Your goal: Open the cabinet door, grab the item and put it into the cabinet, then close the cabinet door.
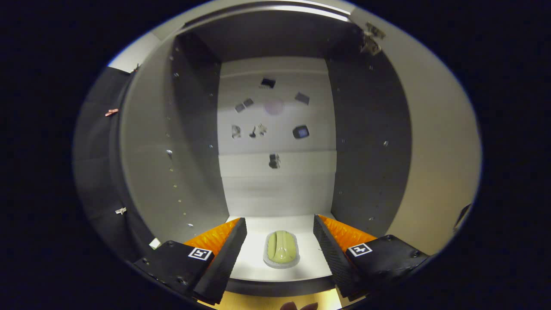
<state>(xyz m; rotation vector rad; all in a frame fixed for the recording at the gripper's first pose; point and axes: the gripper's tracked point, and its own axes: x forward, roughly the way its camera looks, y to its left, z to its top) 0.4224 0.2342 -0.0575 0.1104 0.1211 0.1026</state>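
One open cabinet (366, 142), dark side walls, pale back panel dotted with small dark marks at centre frame. Lying on its white floor, low centre: green item (282, 248) in a pale rim. Flanking it left and right, apart and untouching, spread gripper (280, 239) fingers (226, 254), orange-backed.

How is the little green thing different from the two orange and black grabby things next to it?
The small rounded pale green item lies alone on the white cabinet floor, while the gripper with orange and black jaws stands open on either side of it, not touching. The item is smooth and oval; the jaws are straight, ribbed wedges. The item is far smaller. Both sit at the cabinet's open front.
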